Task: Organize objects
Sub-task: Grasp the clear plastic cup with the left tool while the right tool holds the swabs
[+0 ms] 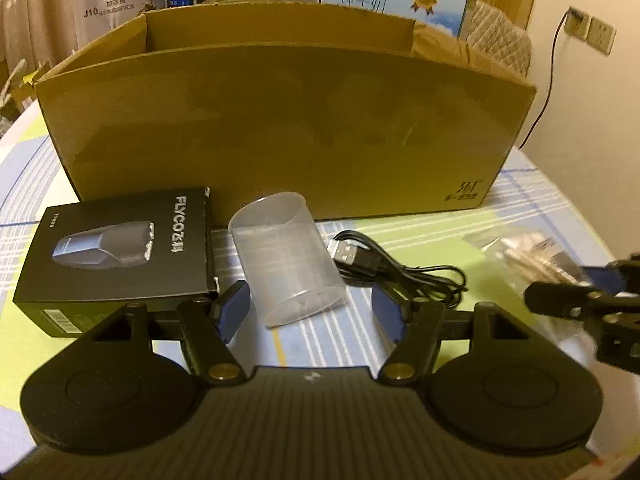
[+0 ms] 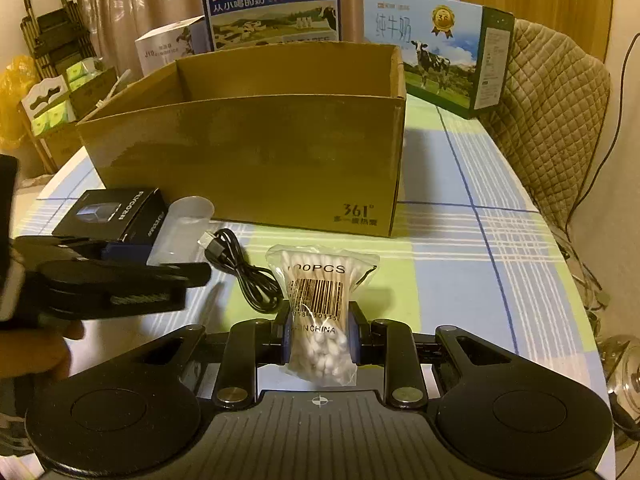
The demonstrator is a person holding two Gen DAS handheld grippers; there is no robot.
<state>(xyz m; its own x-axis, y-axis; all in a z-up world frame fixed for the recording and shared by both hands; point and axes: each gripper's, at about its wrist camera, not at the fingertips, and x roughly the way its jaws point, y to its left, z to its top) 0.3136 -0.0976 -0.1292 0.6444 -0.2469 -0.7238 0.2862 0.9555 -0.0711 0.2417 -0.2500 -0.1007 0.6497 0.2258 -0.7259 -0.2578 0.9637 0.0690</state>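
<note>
Two grippers are busy at once here. The right gripper (image 2: pixel 319 334) is pinched tight on a clear plastic bag of white cotton swabs (image 2: pixel 318 300), gripping it low so the bag stands up and can drop over the near wall of the big open brown cardboard box (image 2: pixel 248 148), which sits at the far side of the checked blue-and-green tablecloth (image 2: pixel 480 248). The left gripper (image 1: pixel 306 312) has its jaws about half open on either side of a translucent plastic cup (image 1: pixel 286 256) lying on its side, pads not touching yet, so I'd guess that's next. Just left of the cup lies a black shaver box (image 1: pixel 120 248); just right, a coiled black USB cable (image 1: pixel 384 264), both still on the cloth near the box.
</note>
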